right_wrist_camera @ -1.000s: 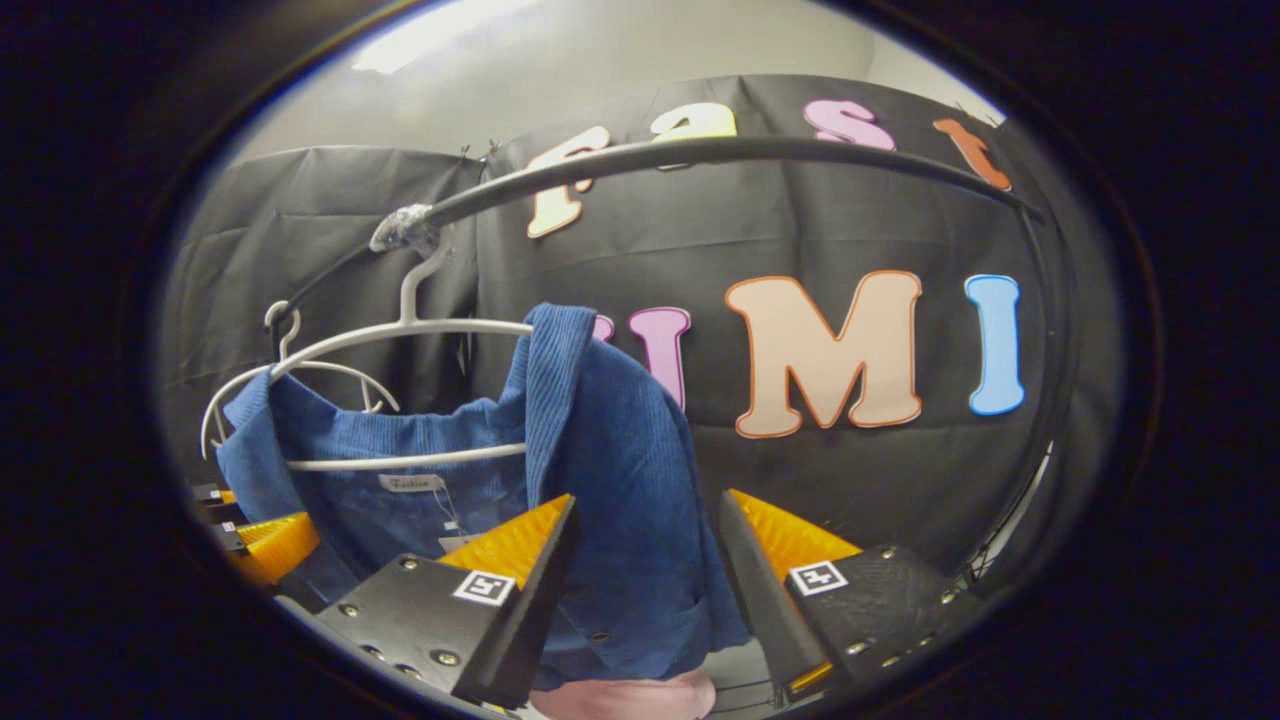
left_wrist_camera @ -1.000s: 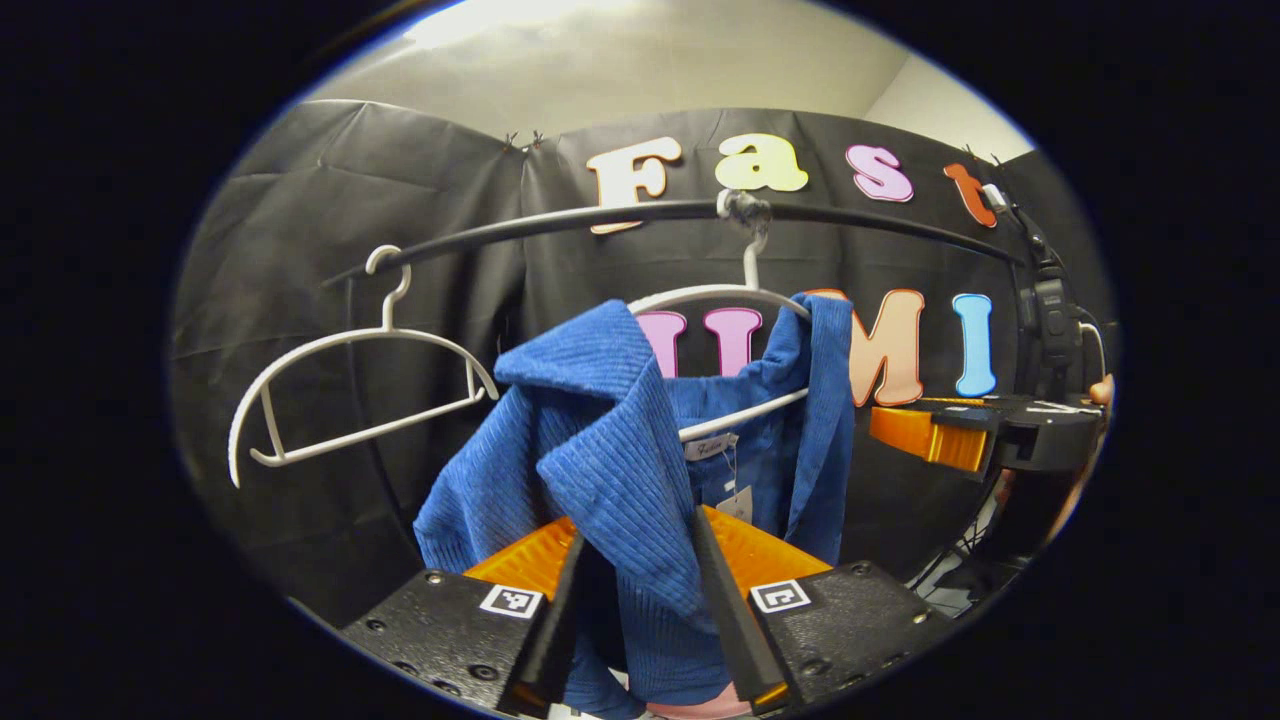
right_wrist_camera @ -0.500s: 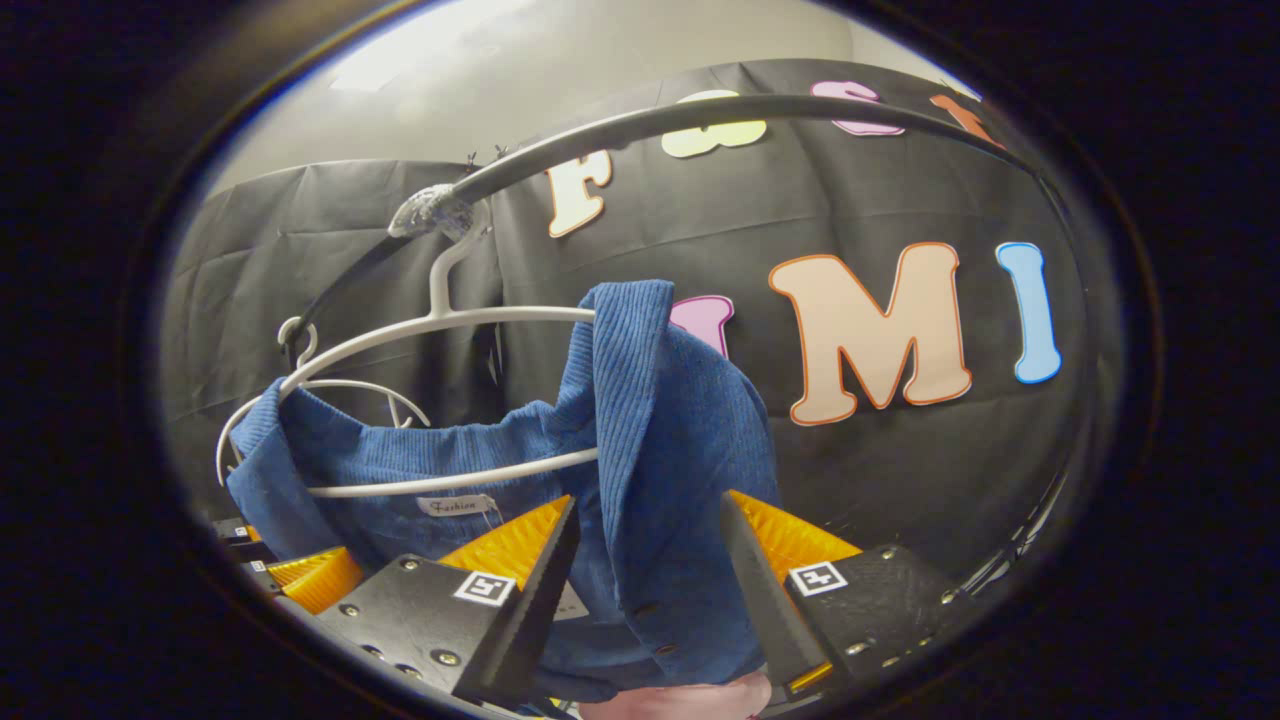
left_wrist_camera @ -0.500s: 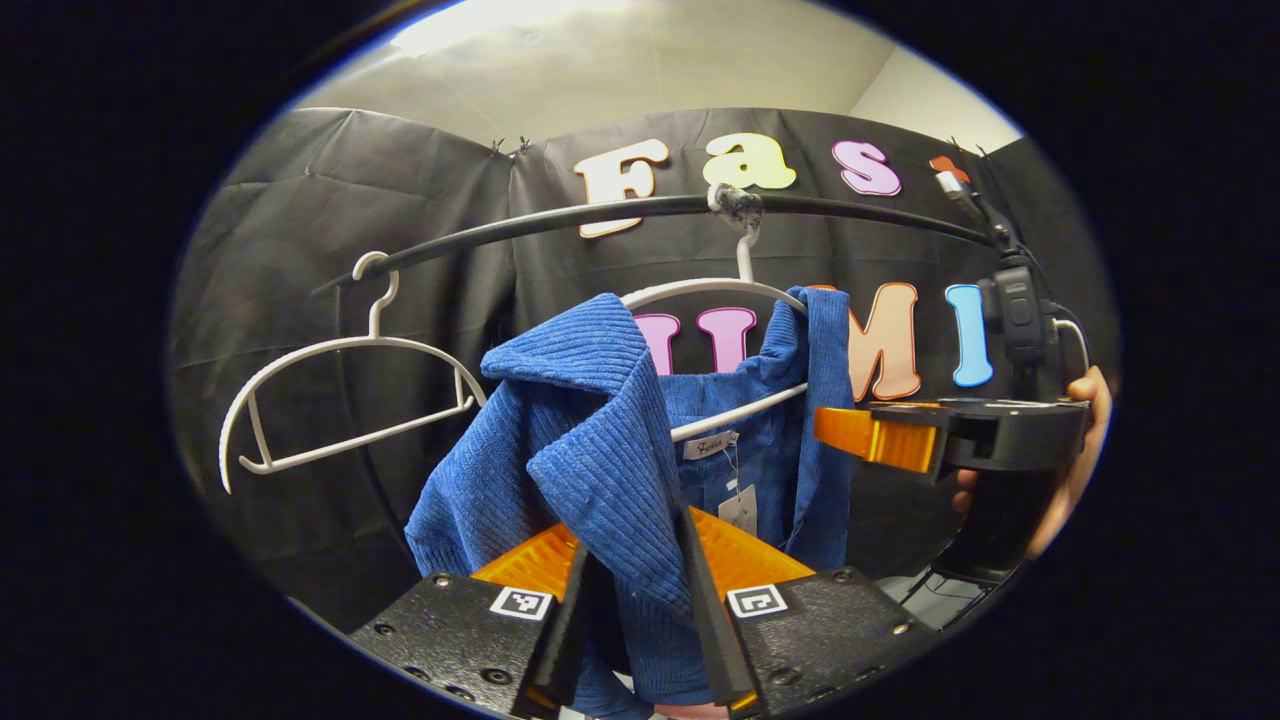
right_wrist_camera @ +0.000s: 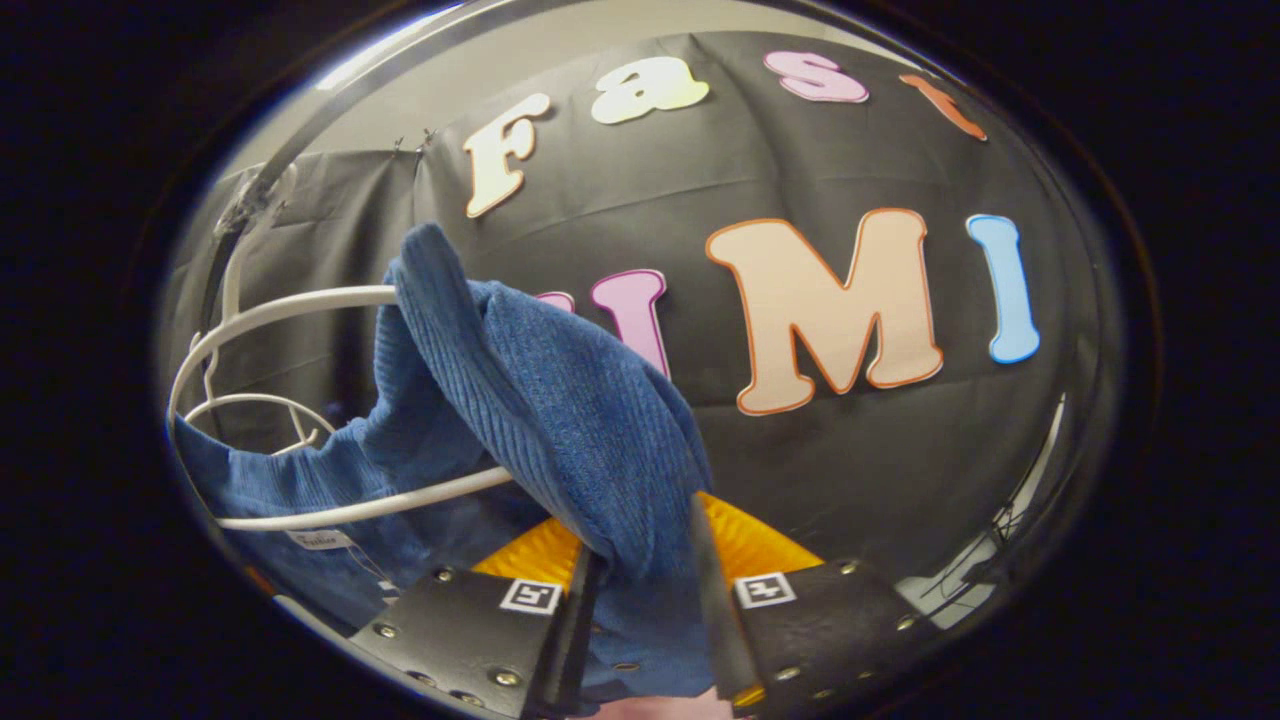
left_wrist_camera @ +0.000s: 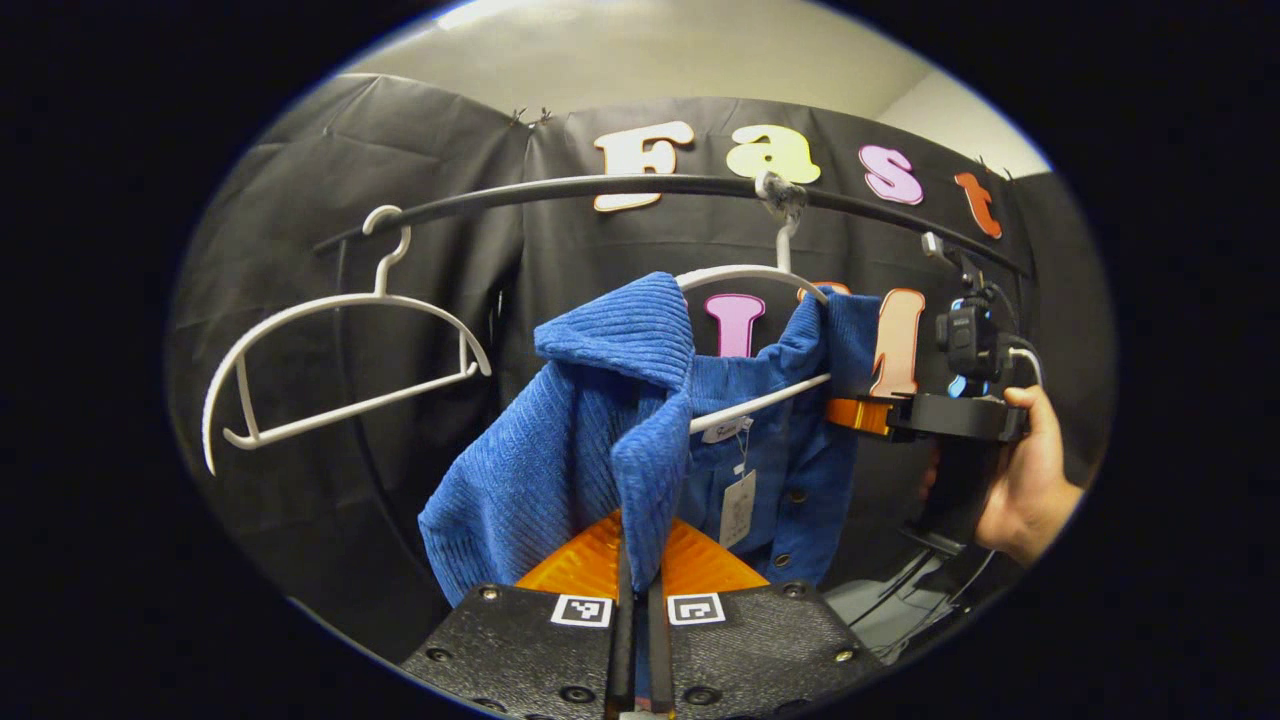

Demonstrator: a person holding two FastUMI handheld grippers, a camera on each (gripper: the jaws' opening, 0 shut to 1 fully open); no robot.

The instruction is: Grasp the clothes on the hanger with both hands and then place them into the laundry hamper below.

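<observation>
Black cloth backs the rail (left_wrist_camera: 560,190); an empty hanger (left_wrist_camera: 330,360) hangs left. My left tongs (left_wrist_camera: 640,640) are pinched tight on the blue cardigan (left_wrist_camera: 600,440), right tongs (right_wrist_camera: 640,600) clamp its other shoulder. Cardigan's on its hanger (left_wrist_camera: 750,280) yet, so unhooking and hamper drop remain. That hanger bar may snag.

Both views sit close, facing the booth wall, sharing the blue garment (left_wrist_camera: 600,420) and its hanger (right_wrist_camera: 300,400).

At the bottom of the left gripper view, the left hand-held gripper (left_wrist_camera: 640,610) has a black textured body with screws and two square black-and-white markers. At right, a bare hand (left_wrist_camera: 1030,480) grips the right hand-held gripper (left_wrist_camera: 850,413), with a small camera and cables on top.
</observation>
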